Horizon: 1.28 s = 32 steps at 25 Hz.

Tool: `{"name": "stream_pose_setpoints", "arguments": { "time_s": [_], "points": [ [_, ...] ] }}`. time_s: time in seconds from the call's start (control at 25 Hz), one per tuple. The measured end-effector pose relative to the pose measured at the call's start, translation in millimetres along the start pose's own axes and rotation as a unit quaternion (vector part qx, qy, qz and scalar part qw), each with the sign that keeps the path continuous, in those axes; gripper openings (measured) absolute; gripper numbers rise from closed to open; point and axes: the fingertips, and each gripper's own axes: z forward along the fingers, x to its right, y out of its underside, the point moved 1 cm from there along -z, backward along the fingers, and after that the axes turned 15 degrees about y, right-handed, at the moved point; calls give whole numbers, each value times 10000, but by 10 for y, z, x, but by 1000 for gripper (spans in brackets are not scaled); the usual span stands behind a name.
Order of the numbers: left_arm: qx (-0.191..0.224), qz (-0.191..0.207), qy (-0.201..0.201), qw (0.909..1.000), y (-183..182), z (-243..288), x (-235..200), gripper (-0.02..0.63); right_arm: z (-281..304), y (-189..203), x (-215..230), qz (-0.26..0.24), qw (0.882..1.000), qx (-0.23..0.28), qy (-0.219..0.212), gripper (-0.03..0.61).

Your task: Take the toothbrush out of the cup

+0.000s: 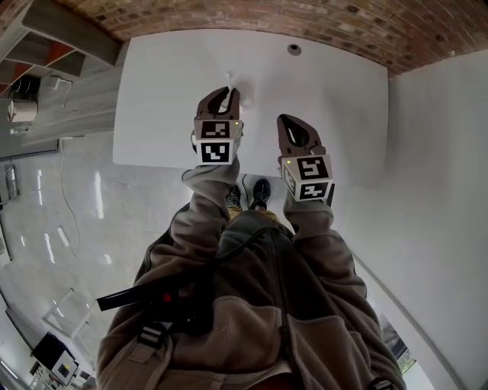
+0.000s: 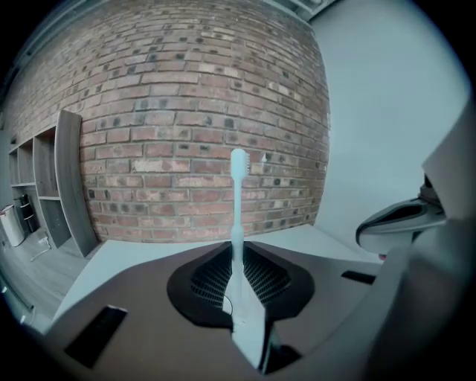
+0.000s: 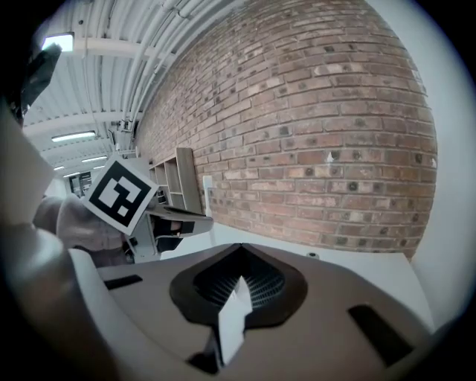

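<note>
**Brush in L gripper, no cup in view**

The brick wall (image 1: 305, 23) runs along the far edge, w/ a white bench (image 1: 335, 99) set against it. The bench top looks bare except for a small dark round fitting (image 1: 293, 49) near the wall. A grey shelf unit (image 2: 67, 186) stands off to the left. The person stands at the near edge w/ both arms out over the bench.

The L hand-held gripper (image 1: 221, 95) has its jaws clamped on the lower handle of the toothbrush (image 2: 238, 216). The brush stands upright out of the jaws, head at the top, clear of the bench and touching nothing else. The R hand-held gripper (image 1: 291, 126) sits just beside the L one. Its own view shows the jaws together w/ nothing between them.

No view shows a cup, so where it stands can't be told.

Step in hand, as a judgement: the lift-out looks done, since the brush is held in open air and not in any container. What's left is prob. only putting it down. That would need the L gripper lowered toward a bare patch of bench, the brush tilted flat, and the jaws opened once it rests. The R gripper has no clear job.
</note>
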Motion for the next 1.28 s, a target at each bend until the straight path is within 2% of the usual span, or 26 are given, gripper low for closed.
{"name": "stream_pose_setpoints", "arguments": {
  "time_s": [0.12,0.24,0.36,0.76,0.96,1.08,1.28],
  "points": [
    [409,-18,96,9991,-257,-266,140,48,-96,-311,-55,23,9994,346,29,2],
    [956,138,99,9953,-607,-570,246,48,-188,-663,-106,5,9972,740,53,2],
    [1275,318,115,9913,-899,-820,338,48,-258,-1007,-158,4,9933,1155,43,2],
    [1741,708,21,9822,-1496,-1351,510,48,-530,-1645,-328,-112,9816,1907,-48,2],
    [2176,898,-252,9716,-1764,-1599,500,48,-595,-1894,-362,-41,9756,2193,-88,0],
    [2335,974,-348,9668,-1864,-1693,473,48,-619,-1996,-413,-78,9729,2310,-104,2],
    [2412,1049,-386,9640,-1957,-1748,441,48,-643,-2156,-451,-190,9675,2518,-107,0]
  ]
}}
